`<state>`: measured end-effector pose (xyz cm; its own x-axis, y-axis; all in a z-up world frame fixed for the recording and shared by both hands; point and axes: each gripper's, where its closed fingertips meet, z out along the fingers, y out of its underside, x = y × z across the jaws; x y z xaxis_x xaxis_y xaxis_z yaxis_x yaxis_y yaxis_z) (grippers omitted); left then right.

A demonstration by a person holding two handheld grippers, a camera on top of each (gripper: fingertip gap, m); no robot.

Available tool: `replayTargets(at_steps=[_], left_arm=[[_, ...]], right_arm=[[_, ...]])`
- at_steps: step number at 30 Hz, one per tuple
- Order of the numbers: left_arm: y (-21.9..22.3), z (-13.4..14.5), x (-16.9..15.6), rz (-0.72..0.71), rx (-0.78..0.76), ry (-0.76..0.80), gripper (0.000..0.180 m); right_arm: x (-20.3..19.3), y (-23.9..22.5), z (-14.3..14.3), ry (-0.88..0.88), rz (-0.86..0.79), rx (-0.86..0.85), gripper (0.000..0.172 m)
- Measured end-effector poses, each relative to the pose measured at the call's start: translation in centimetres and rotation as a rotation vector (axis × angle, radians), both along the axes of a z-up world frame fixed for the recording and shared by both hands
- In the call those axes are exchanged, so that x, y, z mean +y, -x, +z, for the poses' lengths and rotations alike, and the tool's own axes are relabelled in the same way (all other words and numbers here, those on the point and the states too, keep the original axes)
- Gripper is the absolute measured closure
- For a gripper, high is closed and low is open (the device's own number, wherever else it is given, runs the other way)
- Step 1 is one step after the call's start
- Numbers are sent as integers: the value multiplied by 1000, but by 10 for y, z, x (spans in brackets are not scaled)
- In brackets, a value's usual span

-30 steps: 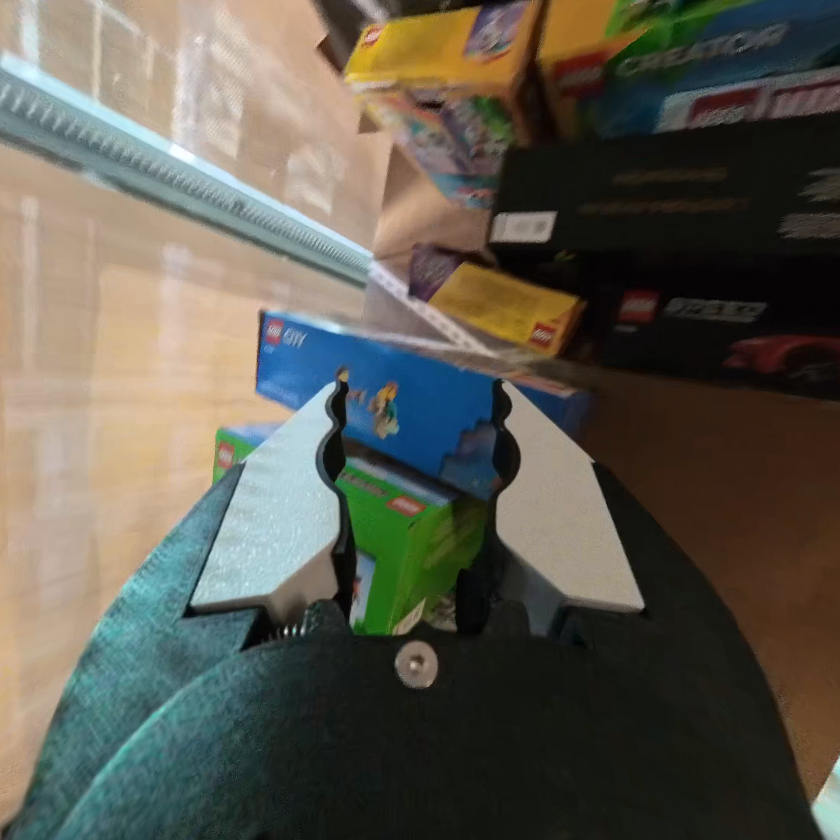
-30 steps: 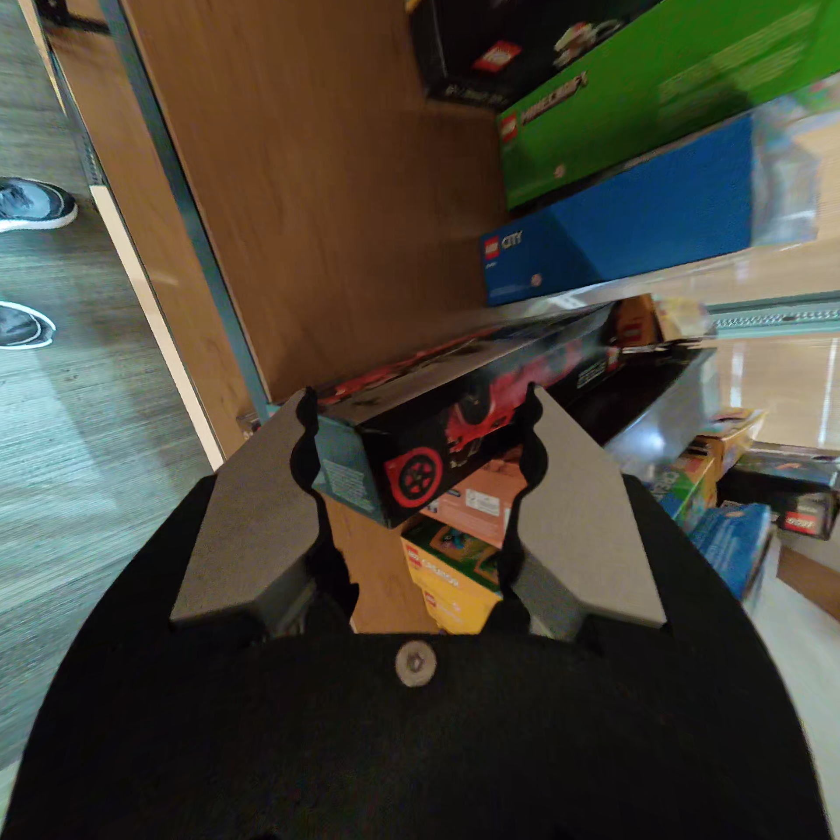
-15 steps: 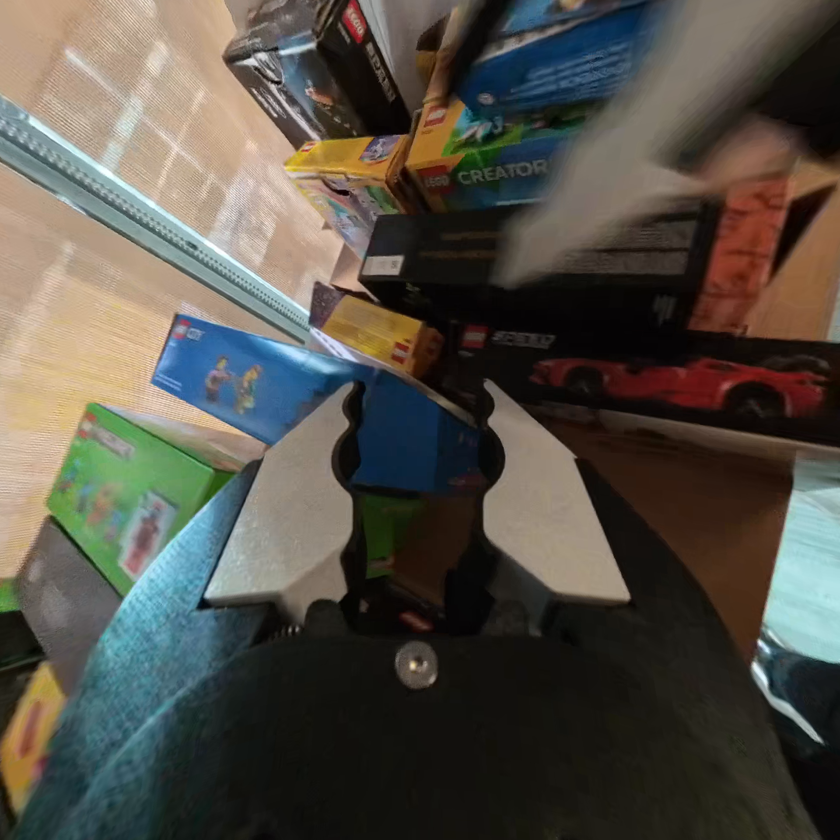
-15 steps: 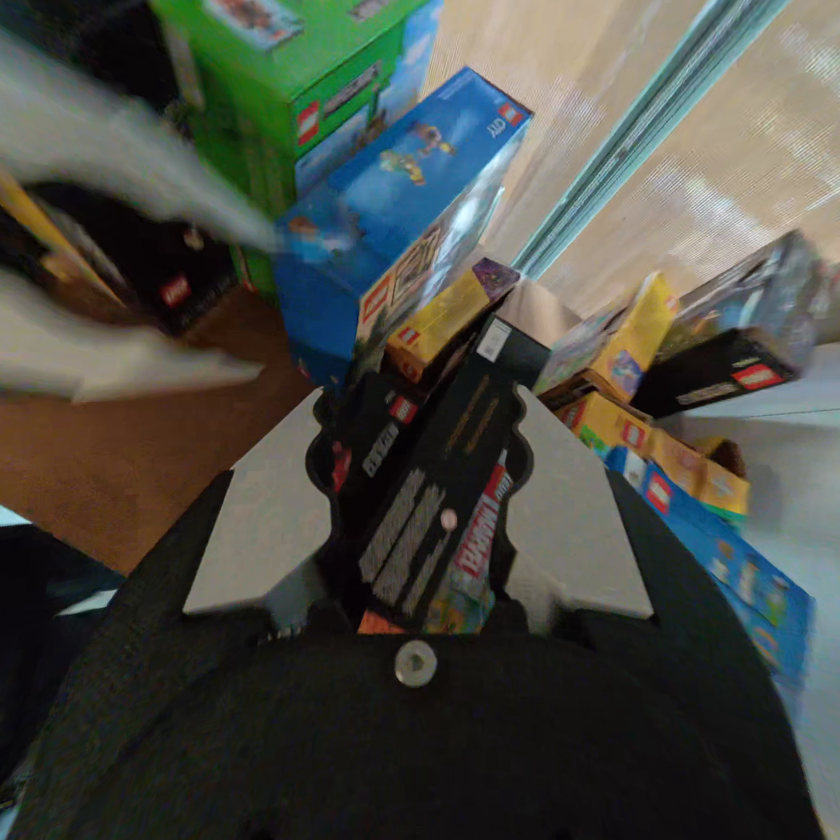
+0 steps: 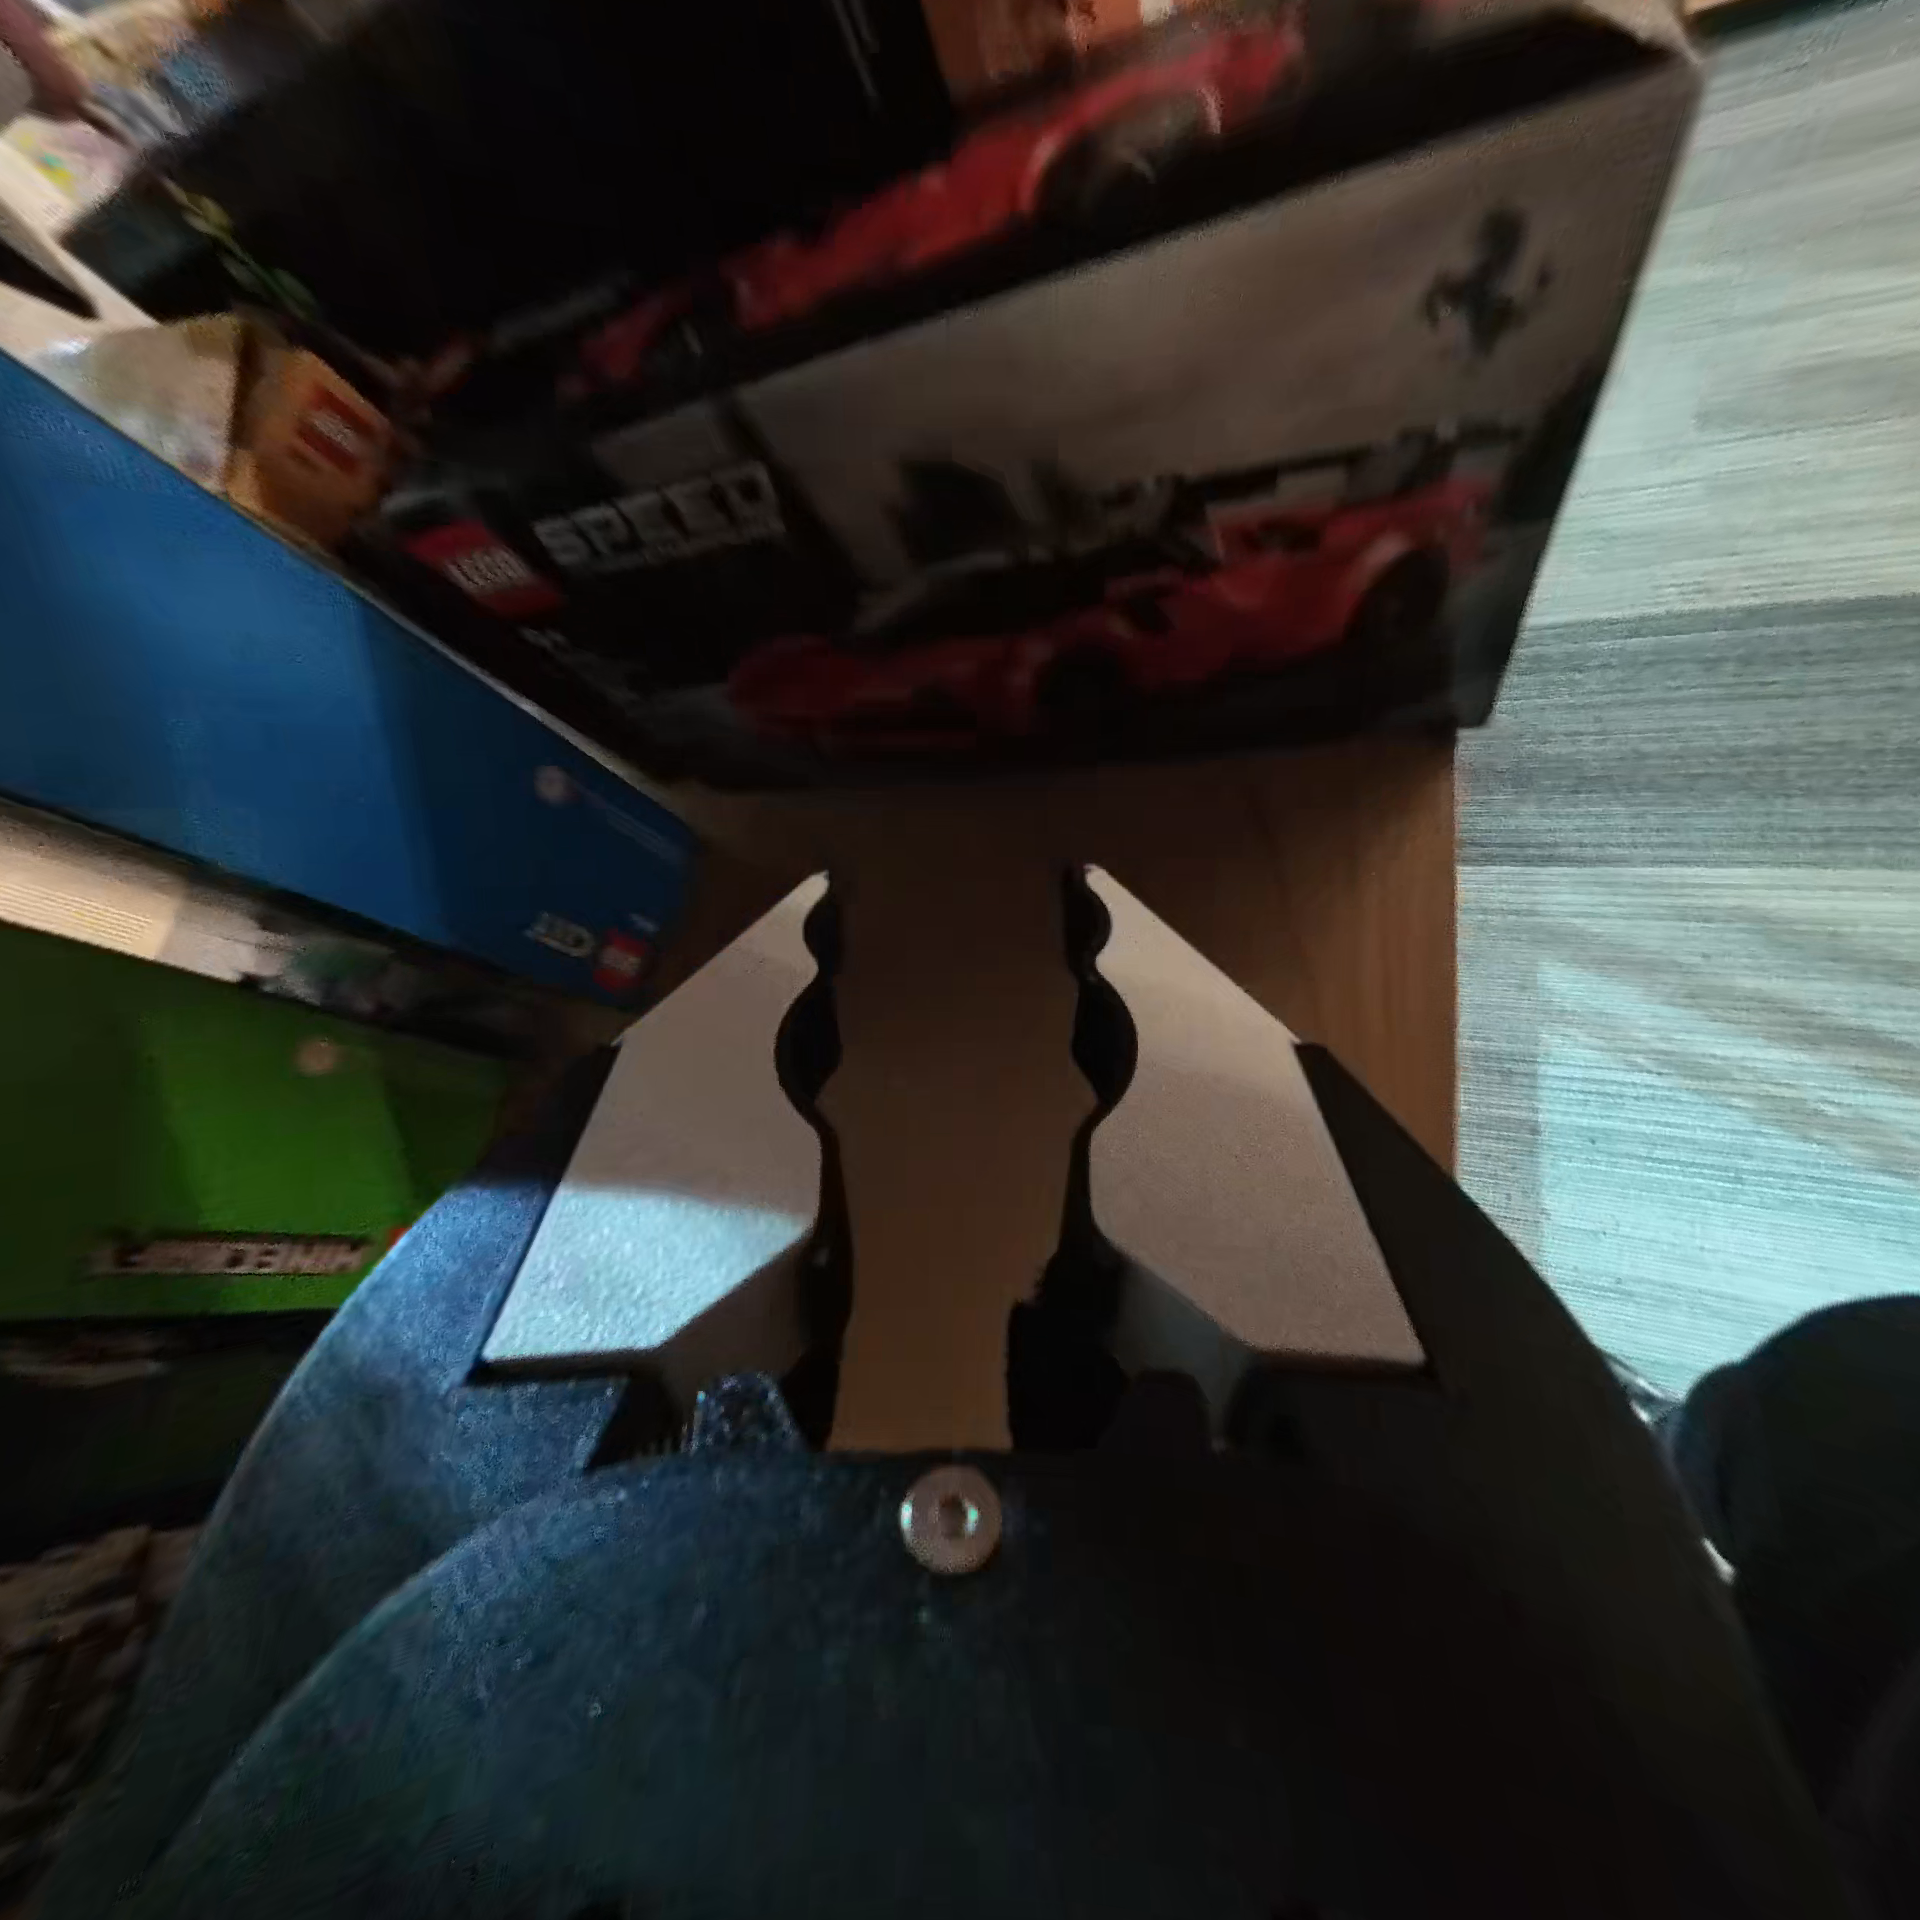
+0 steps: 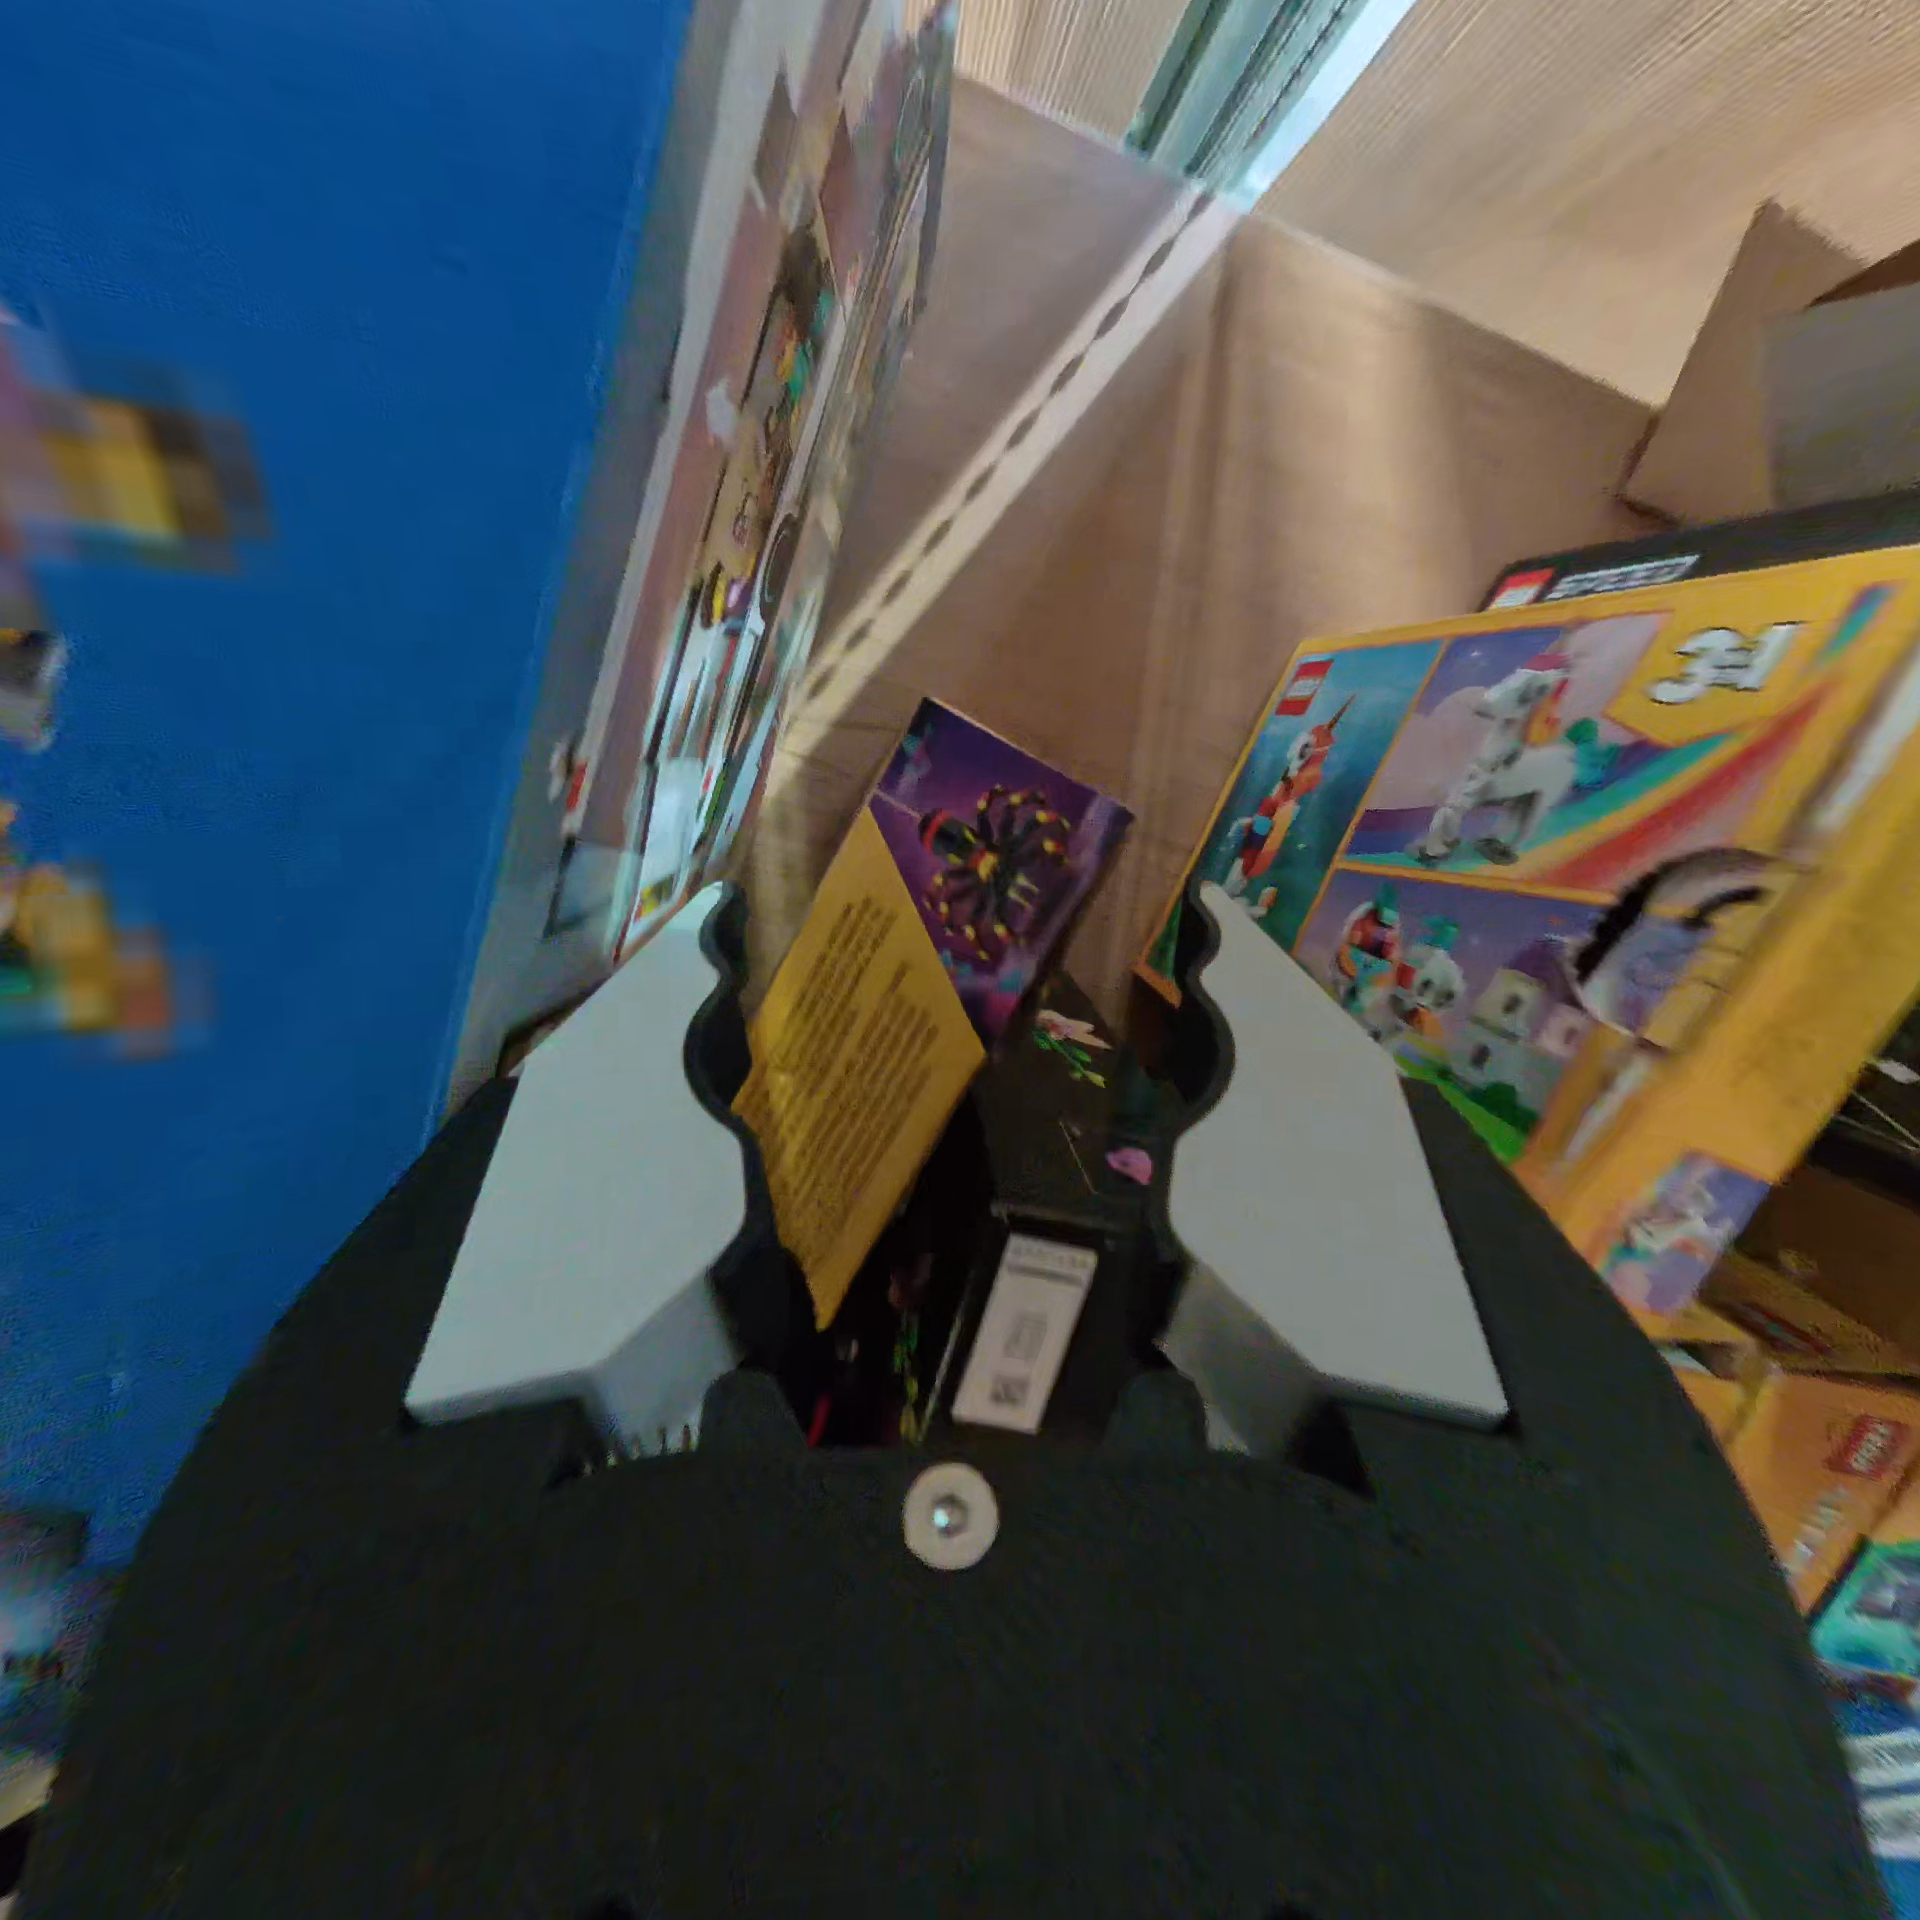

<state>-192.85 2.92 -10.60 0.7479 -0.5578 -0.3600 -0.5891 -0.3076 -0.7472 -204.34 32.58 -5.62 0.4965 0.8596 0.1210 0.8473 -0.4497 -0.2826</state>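
Dim, shadowed left view, brighter right view, both motion-blurred and wide-angle-bent at edges.

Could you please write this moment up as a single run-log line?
left gripper: open, empty, over wooden shelf | ahead: black car box | right gripper: open, nothing gripped | nearest: purple-yellow box

Left wrist view: car box (image 5: 1039, 468) ahead above the shelf board (image 5: 1247, 883); two flat boxes (image 5: 260, 727) stacked at left; floor (image 5: 1714, 727) at right.

Right wrist view: spider box (image 6: 966, 883) leans ahead against a carton (image 6: 1299, 520); tall box (image 6: 312, 520) at left, unicorn box (image 6: 1558, 883) tilted at right.
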Motion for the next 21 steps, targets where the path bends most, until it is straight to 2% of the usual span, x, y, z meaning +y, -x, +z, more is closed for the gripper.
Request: replayTargets(at_steps=[5,12,17,21], left_arm=[[0,-19,-16,-59,-50,29,142],[3,-27,-23,-112,-99,34,143],[6,-35,-26,-114,-168,37,144],[-1,-41,-29,-143,-183,46,143]], right_arm=[[10,-2,-29,28,-26,-150,105],[13,3,-30,59,-31,-155,114],[15,10,-15,59,-23,-95,116],[19,16,16,39,-21,-16,117]])
